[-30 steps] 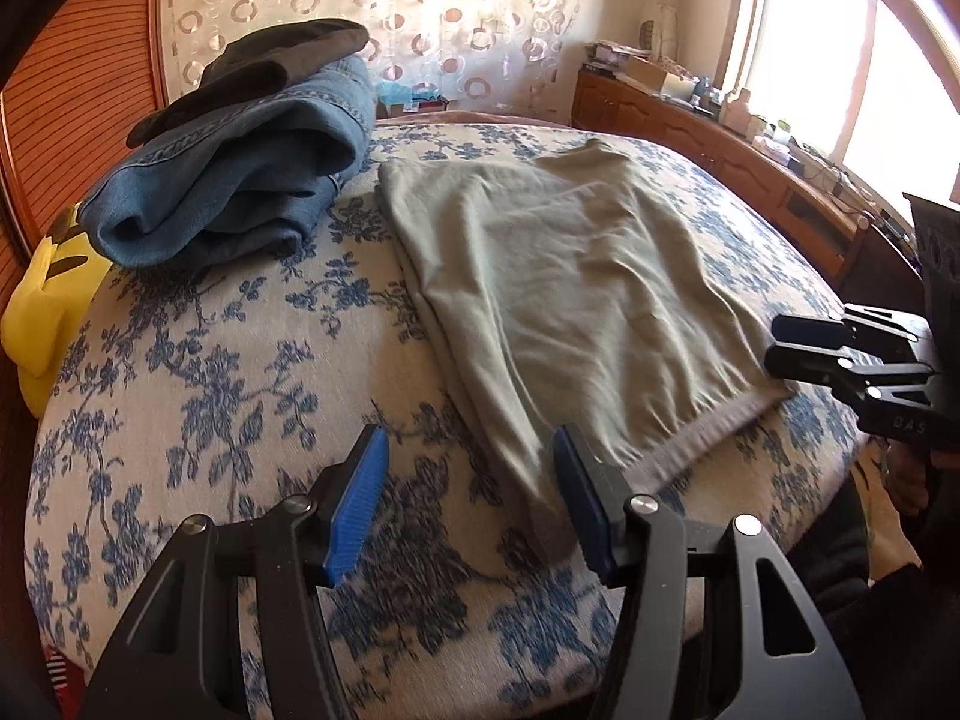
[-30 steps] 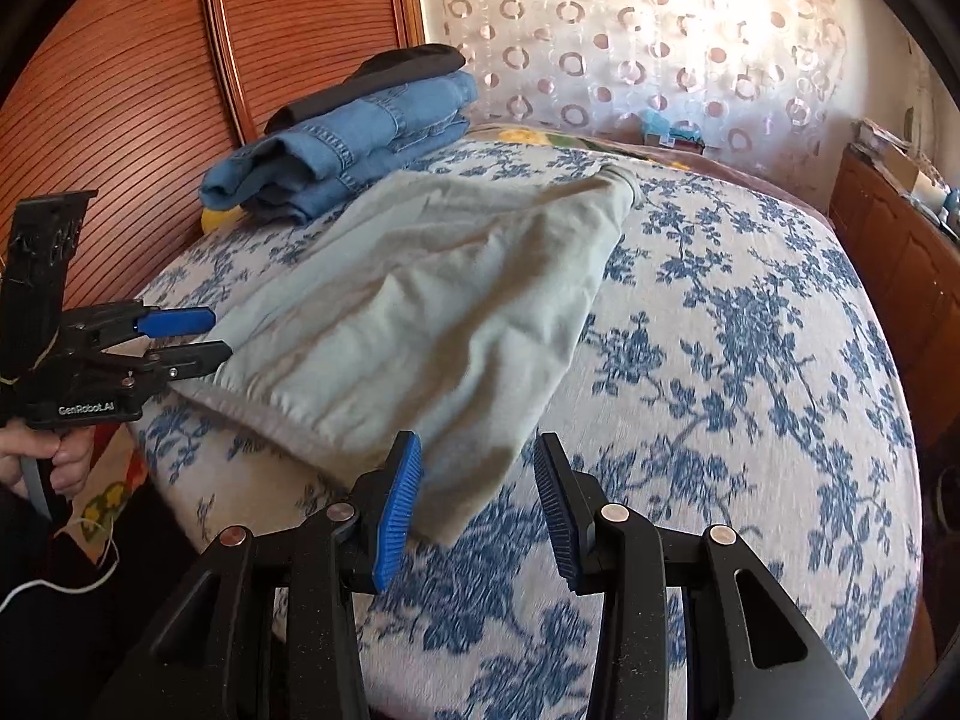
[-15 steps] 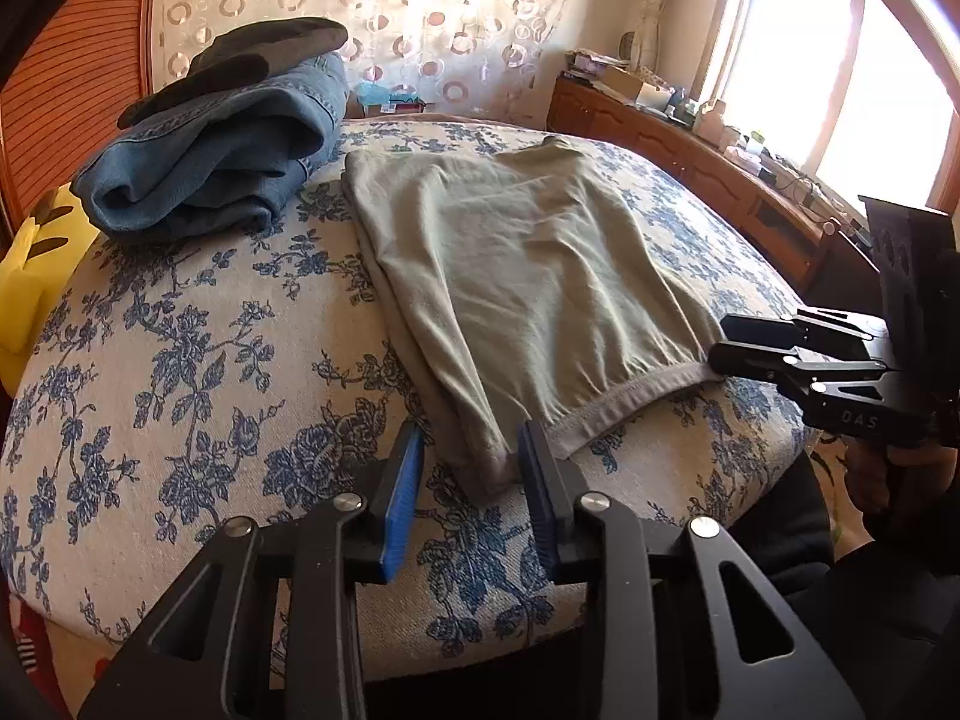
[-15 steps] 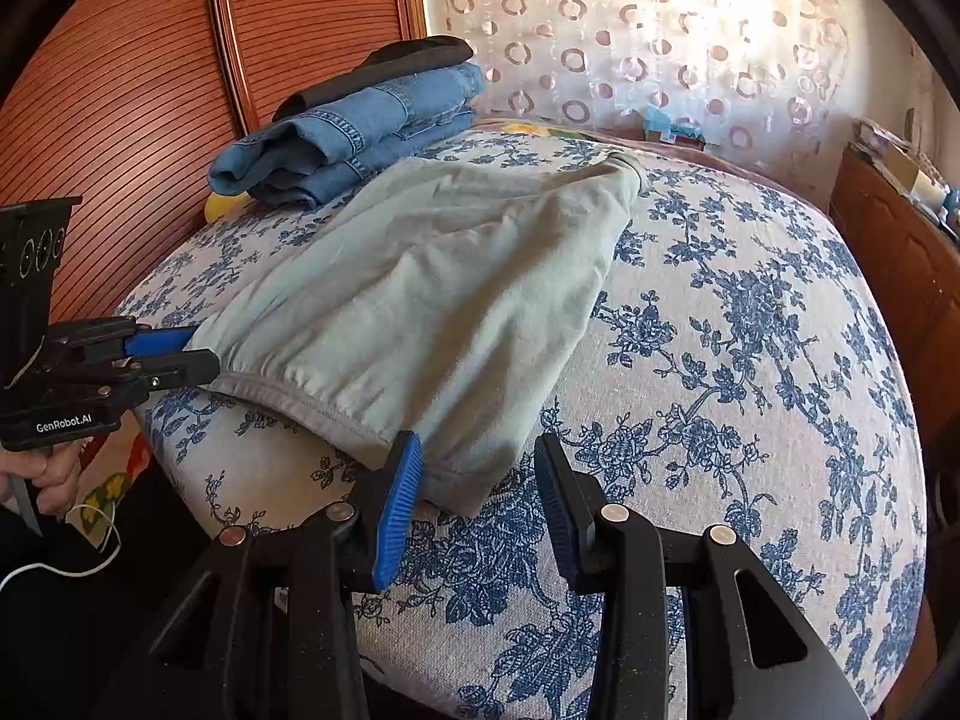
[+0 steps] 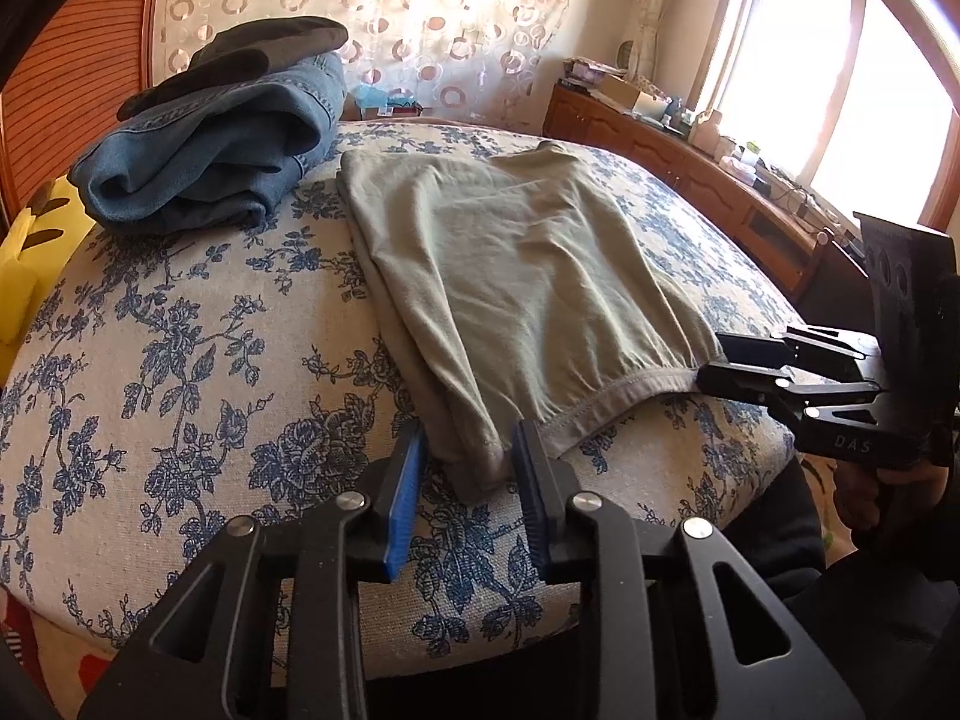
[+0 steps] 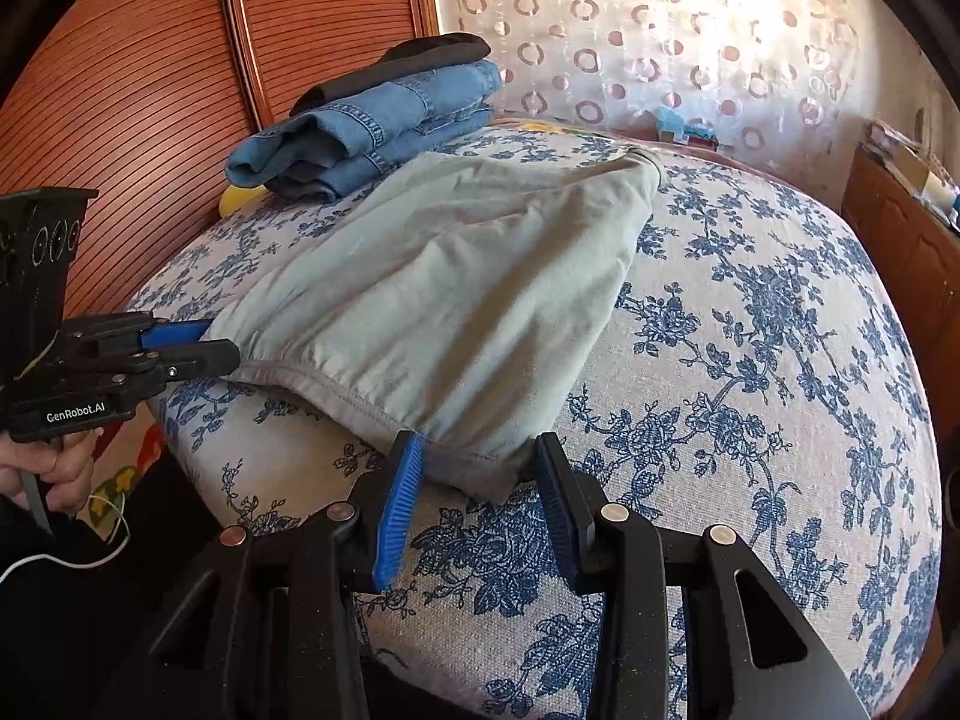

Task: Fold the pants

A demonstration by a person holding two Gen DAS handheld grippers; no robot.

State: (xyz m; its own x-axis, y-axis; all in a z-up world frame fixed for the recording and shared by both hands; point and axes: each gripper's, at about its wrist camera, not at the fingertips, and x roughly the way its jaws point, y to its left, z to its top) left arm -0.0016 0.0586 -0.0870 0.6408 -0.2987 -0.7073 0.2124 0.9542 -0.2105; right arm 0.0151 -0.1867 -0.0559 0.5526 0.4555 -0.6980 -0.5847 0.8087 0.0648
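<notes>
Grey-green pants [image 5: 516, 276] lie flat on the bed, folded lengthwise, waistband at the near edge; they also show in the right wrist view [image 6: 456, 294]. My left gripper [image 5: 471, 462] is open, its blue pads either side of the near left waistband corner. My right gripper [image 6: 480, 465] is open around the near right waistband corner. In the left wrist view the right gripper [image 5: 717, 357] sits at the waistband's right end. In the right wrist view the left gripper [image 6: 219, 342] sits at its left end.
A stack of folded blue jeans with a dark garment on top [image 5: 216, 138] lies at the bed's far left. A yellow object [image 5: 24, 264] sits by the wooden headboard. A wooden sideboard [image 5: 690, 162] runs along the right under the window. The floral bedspread [image 6: 750, 360] extends right.
Both grippers have moved in to the waistband corners, so the cloth now lies between their pads. The left gripper's jaws have narrowed. The pants have not moved.
</notes>
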